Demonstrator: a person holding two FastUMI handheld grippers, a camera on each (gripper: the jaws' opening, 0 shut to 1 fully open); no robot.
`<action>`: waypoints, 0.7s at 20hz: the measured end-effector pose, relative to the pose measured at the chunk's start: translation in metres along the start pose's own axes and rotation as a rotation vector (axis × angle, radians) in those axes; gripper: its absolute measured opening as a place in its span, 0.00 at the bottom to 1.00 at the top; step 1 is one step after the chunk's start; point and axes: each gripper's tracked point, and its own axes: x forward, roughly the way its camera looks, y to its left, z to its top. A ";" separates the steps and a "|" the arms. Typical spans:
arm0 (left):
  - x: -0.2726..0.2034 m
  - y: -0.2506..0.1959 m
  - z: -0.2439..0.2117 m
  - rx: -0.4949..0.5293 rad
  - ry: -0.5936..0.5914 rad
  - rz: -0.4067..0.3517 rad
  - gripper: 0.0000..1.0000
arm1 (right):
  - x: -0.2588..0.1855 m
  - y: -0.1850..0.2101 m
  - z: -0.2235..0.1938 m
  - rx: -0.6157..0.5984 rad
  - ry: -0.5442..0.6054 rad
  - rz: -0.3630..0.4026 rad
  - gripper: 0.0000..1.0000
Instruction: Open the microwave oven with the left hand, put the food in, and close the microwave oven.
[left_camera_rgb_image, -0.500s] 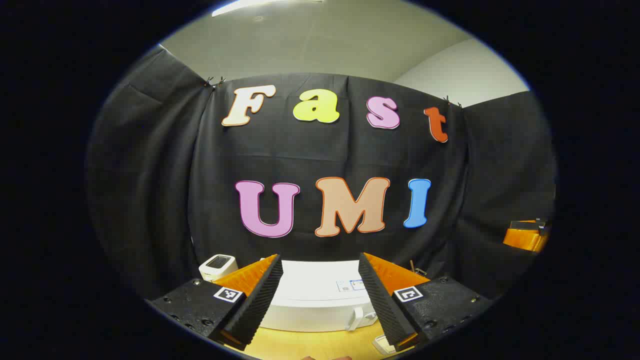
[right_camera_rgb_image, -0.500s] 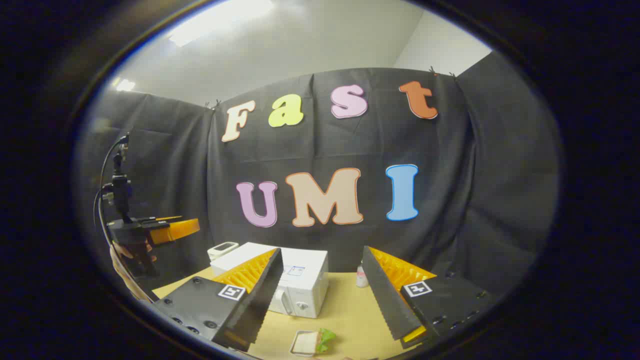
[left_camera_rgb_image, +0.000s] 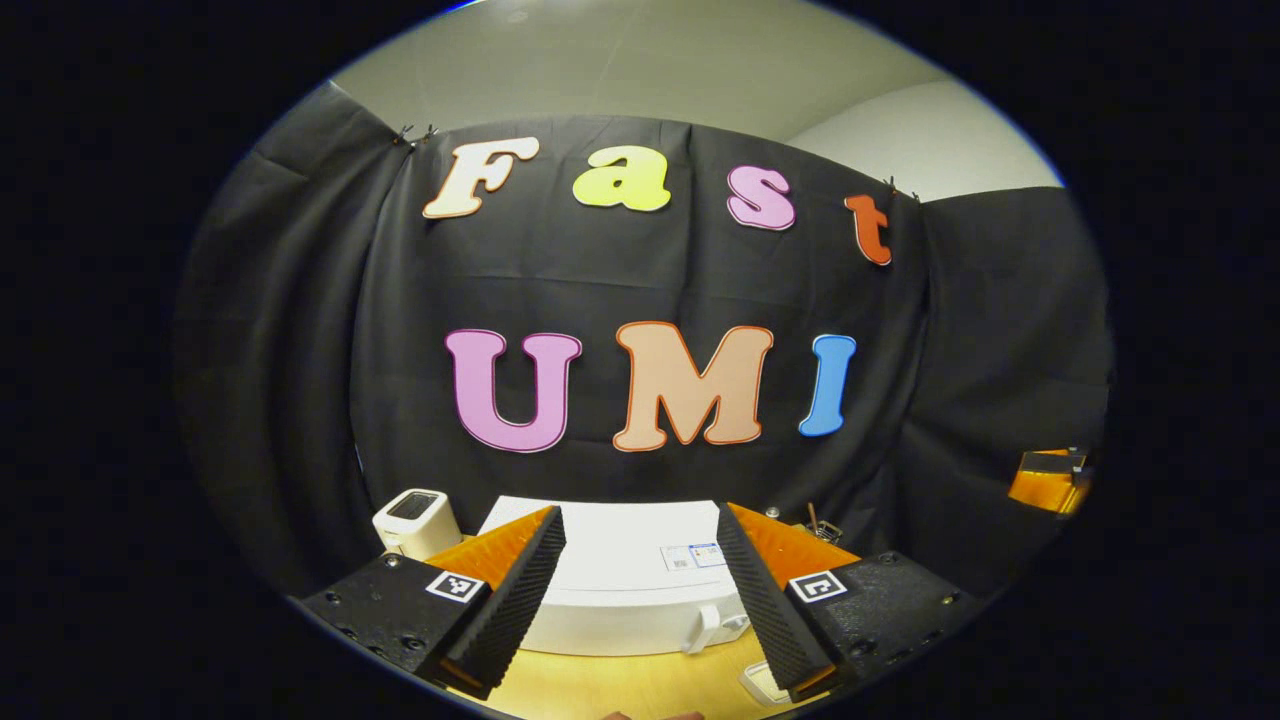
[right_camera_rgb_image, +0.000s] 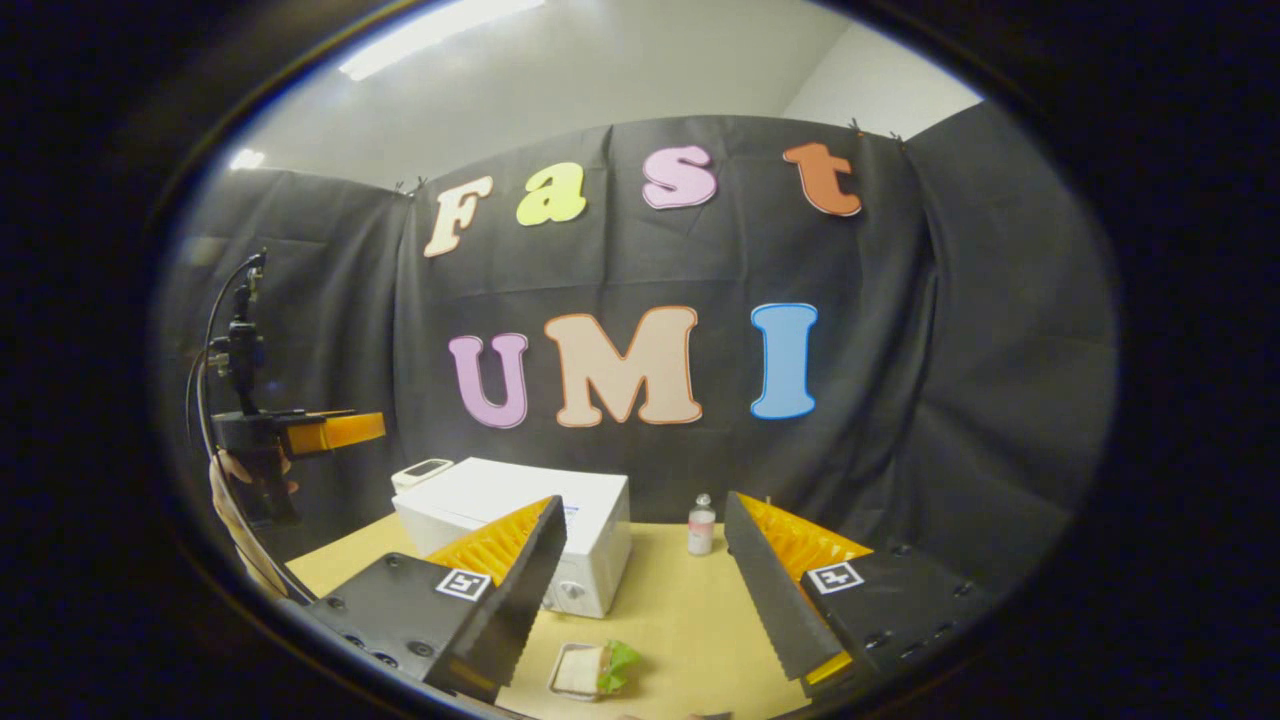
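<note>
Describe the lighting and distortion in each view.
Left gripper view: fisheye bulge bends the microwave and the cloth wall; lighting even, image sharp. Right gripper view: a bright ceiling light glares at top left, the rim is darker, the sandwich sits near the warped lower edge.

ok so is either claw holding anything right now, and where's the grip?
Nothing held. The left claw and right claw both stand open and empty; the microwave is untouched and the food lies on the table.

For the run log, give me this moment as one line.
microwave: shut on table | food: on table, untouched | left gripper: open, facing microwave | right gripper: open, above food
</note>
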 end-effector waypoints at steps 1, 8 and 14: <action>0.003 0.003 0.000 0.002 -0.003 0.004 0.95 | 0.002 -0.002 -0.002 0.000 0.000 -0.003 0.92; -0.006 0.016 0.012 0.054 -0.057 0.045 0.95 | 0.008 -0.003 -0.003 -0.005 0.000 -0.003 0.92; -0.009 0.020 0.013 0.088 -0.086 0.054 0.95 | 0.021 -0.002 -0.003 0.009 -0.011 -0.003 0.92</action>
